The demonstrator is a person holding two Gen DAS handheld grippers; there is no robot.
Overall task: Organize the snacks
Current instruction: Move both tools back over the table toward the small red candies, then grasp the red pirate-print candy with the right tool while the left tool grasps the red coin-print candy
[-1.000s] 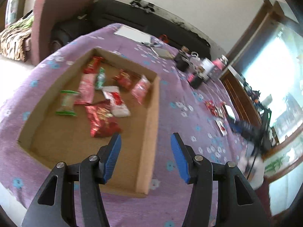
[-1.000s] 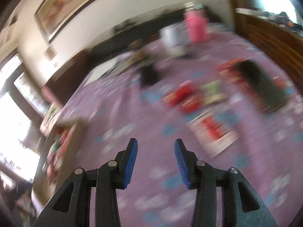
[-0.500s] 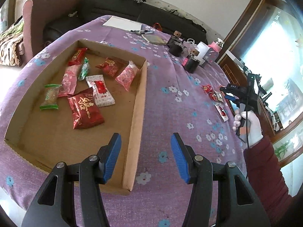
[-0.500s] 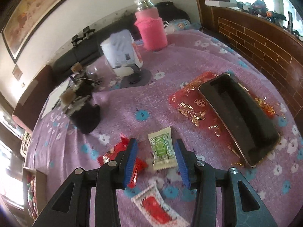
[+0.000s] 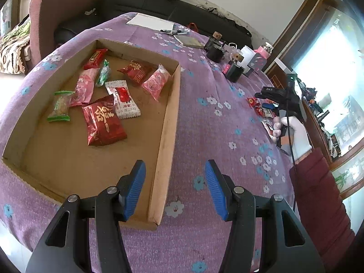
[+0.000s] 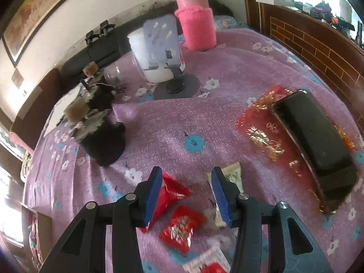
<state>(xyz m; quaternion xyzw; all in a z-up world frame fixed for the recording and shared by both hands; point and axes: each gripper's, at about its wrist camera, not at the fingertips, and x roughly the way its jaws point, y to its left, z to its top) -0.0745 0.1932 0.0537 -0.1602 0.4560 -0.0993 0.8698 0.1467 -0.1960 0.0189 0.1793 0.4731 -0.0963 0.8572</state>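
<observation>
Right claw [image 6: 185,195] parted over red snack packets [image 6: 179,227]

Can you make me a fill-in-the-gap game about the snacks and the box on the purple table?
1. The snacks already sorted lie inside a shallow ____ box.
2. The cloth on the table is purple with little ____ printed on it.
3. The tall bottle at the back wears a knitted ____ cover.
4. The fingers of the right gripper hang over loose snacks and hold ____.

Missing words: cardboard; flowers; pink; nothing

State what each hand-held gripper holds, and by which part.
Nothing. Left hand-held gripper is open over the cardboard box edge; right hand-held gripper is open above red snack packets.
</observation>
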